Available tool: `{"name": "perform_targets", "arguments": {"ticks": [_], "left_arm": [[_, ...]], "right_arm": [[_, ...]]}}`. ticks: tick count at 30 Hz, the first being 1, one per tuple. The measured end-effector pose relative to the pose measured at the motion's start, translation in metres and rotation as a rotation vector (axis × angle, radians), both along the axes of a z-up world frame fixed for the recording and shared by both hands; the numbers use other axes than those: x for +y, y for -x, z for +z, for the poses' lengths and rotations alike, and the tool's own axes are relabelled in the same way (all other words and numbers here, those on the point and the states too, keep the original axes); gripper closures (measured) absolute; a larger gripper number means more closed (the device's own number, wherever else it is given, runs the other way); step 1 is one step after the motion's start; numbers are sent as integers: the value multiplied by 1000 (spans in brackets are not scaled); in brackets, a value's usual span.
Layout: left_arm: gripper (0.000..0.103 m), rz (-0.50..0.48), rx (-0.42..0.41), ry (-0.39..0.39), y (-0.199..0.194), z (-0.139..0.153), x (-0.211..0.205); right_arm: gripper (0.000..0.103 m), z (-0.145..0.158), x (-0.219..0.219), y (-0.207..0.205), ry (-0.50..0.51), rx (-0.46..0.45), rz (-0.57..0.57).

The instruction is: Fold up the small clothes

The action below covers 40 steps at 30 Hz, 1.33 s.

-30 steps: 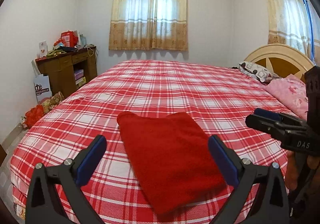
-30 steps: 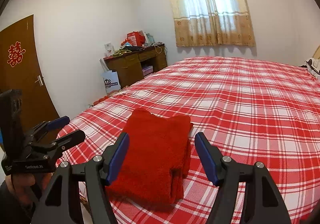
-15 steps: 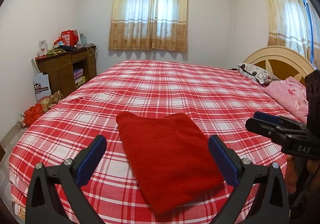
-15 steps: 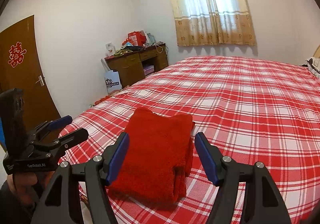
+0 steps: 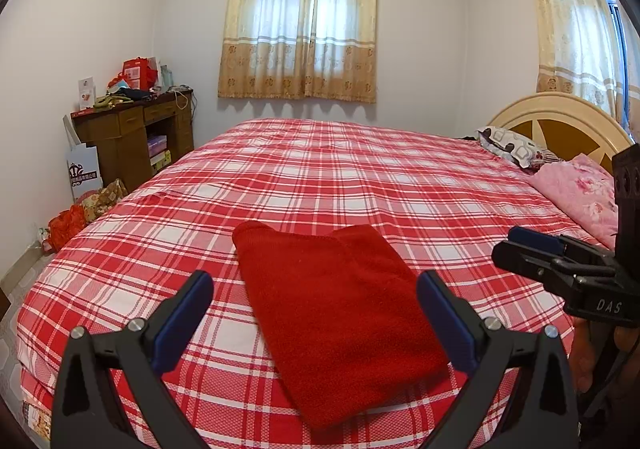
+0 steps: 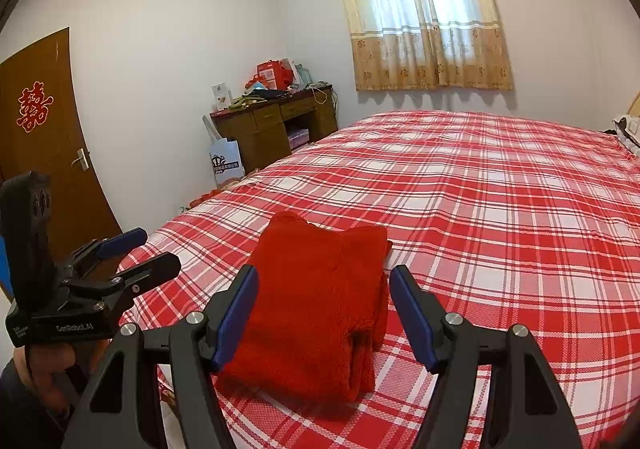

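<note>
A red fleece garment [image 5: 336,309] lies folded into a flat rectangle near the foot edge of the bed; it also shows in the right wrist view [image 6: 320,305]. My left gripper [image 5: 316,309] is open and empty, held above and short of the garment. My right gripper [image 6: 324,309] is open and empty, also above it. The right gripper shows at the right of the left wrist view [image 5: 560,261], and the left gripper at the left of the right wrist view [image 6: 116,261]. Neither touches the garment.
The bed has a red and white plaid cover [image 5: 360,177]. Pillows [image 5: 576,189] and a headboard [image 5: 556,121] are at the right. A wooden desk [image 5: 136,137] with clutter and bags on the floor stand left. A brown door [image 6: 44,153] is behind.
Both grippers have drawn back and risen slightly from the folded garment. The garment has not moved.
</note>
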<state>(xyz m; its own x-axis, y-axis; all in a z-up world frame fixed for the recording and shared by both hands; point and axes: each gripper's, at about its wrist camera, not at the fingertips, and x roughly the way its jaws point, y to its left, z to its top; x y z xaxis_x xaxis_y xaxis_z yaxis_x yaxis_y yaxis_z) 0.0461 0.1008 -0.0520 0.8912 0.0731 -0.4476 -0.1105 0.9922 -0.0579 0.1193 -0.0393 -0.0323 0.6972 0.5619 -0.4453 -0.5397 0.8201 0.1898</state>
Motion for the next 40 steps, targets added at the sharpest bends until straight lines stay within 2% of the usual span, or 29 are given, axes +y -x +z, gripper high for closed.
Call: {"name": "perform_targets", "arguments": {"ticks": [22,28,33,40], "left_arm": [[0,23,16,1,2,-5,4],[0,57,30,16,-1,-4,10],[0,110,59,-13,-5,-8,12],[0,100,23,-24,1,-8,11]], "right_arm": [[34,3,1,5,-9,-22,6],[34,3,1,6,-9,-28,12],[34,0,1,6,-6,-21,13],[34,-2,1,5,-5,-16,13]]}}
